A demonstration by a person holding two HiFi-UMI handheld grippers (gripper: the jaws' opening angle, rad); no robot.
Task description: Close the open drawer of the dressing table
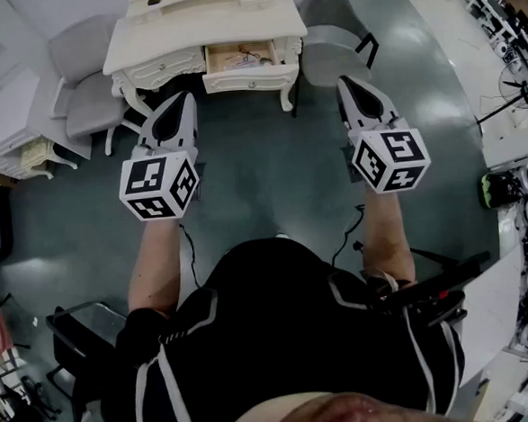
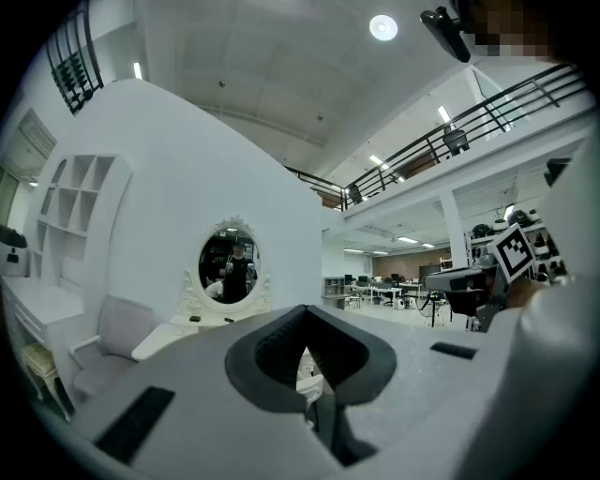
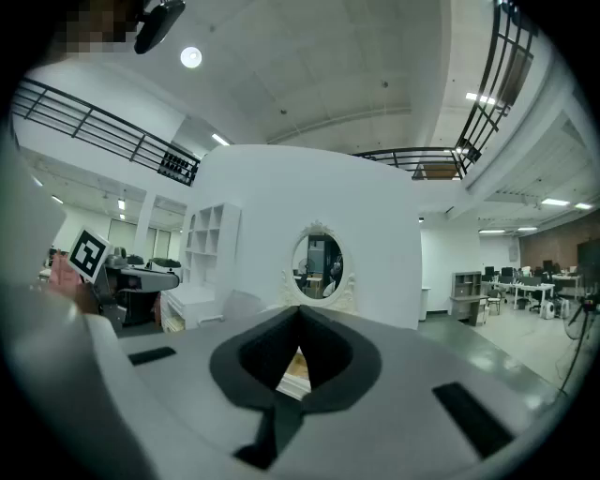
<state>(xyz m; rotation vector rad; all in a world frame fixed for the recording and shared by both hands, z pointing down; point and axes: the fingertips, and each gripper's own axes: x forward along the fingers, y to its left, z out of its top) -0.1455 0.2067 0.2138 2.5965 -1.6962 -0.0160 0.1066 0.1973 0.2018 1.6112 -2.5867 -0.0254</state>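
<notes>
The cream dressing table (image 1: 204, 27) stands at the top of the head view. Its middle drawer (image 1: 242, 57) is pulled out, with a wooden inside and small items in it. My left gripper (image 1: 184, 97) hovers over the floor just in front of the table's left part, jaws together and empty. My right gripper (image 1: 341, 81) hangs at the same distance, off the table's right front leg, also shut and empty. The table's oval mirror (image 2: 230, 265) shows in the left gripper view above the left gripper (image 2: 305, 364). The right gripper view shows the mirror (image 3: 317, 265) over the right gripper (image 3: 295, 364).
A grey chair (image 1: 86, 78) stands left of the table and another (image 1: 329, 40) right of it. A white side table (image 1: 13, 133) is at far left. A black stand (image 1: 83, 331) is near my left elbow. Benches with gear (image 1: 525, 205) line the right side.
</notes>
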